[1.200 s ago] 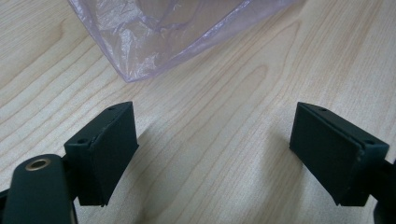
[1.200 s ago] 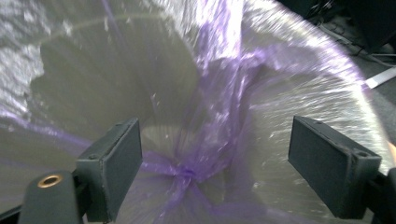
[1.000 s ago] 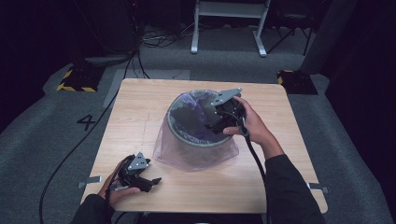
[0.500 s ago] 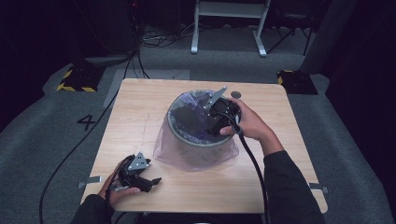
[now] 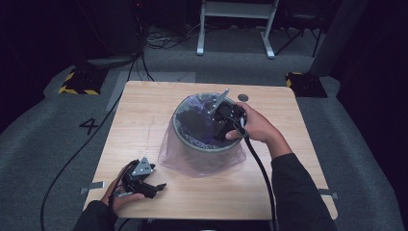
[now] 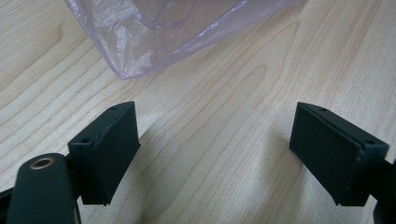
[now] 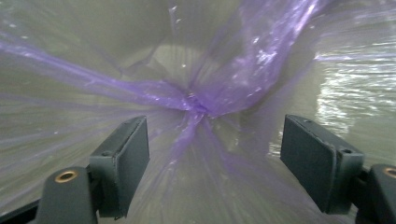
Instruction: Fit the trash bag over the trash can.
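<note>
A grey round bin (image 5: pixel 192 142) lined with a thin purple bag (image 5: pixel 169 155) stands mid-table. My right gripper (image 5: pixel 222 126) reaches down into the bin from its right rim. In the right gripper view my right gripper (image 7: pixel 215 163) is open; its jaws have just been closing a little. The bag's gathered, twisted bottom (image 7: pixel 198 105) lies ahead between them, and the pads do not press on it. My left gripper (image 5: pixel 155 188) rests open on the table near the front left corner. In the left gripper view my left gripper (image 6: pixel 215 154) holds nothing, with the bag's loose skirt (image 6: pixel 154 32) just beyond.
The wooden table (image 5: pixel 144 110) has bare room left of the bin. A small dark round spot (image 5: pixel 243 97) sits behind the bin. Cables (image 5: pixel 72 159) trail over the grey floor, with yellow-black blocks (image 5: pixel 77 82) and a metal stand (image 5: pixel 235 29) beyond.
My right gripper has moved left and deeper into the bin, tilting further down. The left gripper has stayed in place.
</note>
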`<state>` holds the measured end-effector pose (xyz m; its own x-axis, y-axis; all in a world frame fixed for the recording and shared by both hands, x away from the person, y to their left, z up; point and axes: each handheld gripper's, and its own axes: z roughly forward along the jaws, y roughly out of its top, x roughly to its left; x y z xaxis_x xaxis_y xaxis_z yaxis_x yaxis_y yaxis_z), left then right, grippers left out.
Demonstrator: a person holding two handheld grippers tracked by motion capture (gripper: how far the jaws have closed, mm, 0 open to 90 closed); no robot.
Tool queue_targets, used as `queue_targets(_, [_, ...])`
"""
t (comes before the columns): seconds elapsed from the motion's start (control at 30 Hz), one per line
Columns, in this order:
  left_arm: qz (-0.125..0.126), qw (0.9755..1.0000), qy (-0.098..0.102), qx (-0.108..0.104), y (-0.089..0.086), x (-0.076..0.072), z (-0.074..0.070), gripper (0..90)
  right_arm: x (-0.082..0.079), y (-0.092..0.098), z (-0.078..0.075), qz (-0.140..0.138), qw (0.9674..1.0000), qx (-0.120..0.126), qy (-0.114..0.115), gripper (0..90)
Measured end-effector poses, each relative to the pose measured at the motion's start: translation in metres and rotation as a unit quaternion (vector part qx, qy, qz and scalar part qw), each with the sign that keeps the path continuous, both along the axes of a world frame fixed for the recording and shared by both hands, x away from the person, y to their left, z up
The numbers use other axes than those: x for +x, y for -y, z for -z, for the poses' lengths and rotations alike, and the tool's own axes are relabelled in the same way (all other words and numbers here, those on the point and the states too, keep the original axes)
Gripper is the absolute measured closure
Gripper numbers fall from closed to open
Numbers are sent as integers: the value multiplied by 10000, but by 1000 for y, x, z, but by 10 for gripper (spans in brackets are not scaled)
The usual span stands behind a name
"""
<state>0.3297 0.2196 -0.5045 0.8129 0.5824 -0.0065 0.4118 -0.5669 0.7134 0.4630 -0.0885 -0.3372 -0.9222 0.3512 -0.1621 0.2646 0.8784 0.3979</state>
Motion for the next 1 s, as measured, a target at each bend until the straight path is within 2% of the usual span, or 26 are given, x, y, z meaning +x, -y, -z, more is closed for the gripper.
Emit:
queue_targets(0.17, [-4, 10000, 0, -5, 0, 0, 0, 152, 1, 1, -1, 99, 9999, 121, -63, 218])
queue_targets(0.27, [-4, 10000, -1, -6, 0, 0, 0, 152, -1, 2, -1, 124, 9999, 89, 9, 219])
queue_targets(0.37, [-1, 10000, 0, -1, 0, 0, 0, 152, -3, 3, -3, 167, 9997, 187, 30, 218])
queue_targets(0.5, [-4, 10000, -2, -5, 0, 0, 0, 152, -7, 8, -7, 136, 9991, 390, 131, 214])
queue_targets(0.57, [-5, 10000, -1, -6, 0, 0, 0, 152, -8, 11, -10, 132, 9985, 451, 268, 221])
queue_targets(0.67, [-5, 10000, -2, -5, 0, 0, 0, 152, -10, 16, -13, 271, 9969, 563, 481, 228])
queue_targets(1.0, [-4, 10000, -4, -5, 0, 0, 0, 152, -20, 37, -29, 350, 9897, 1217, 672, 215])
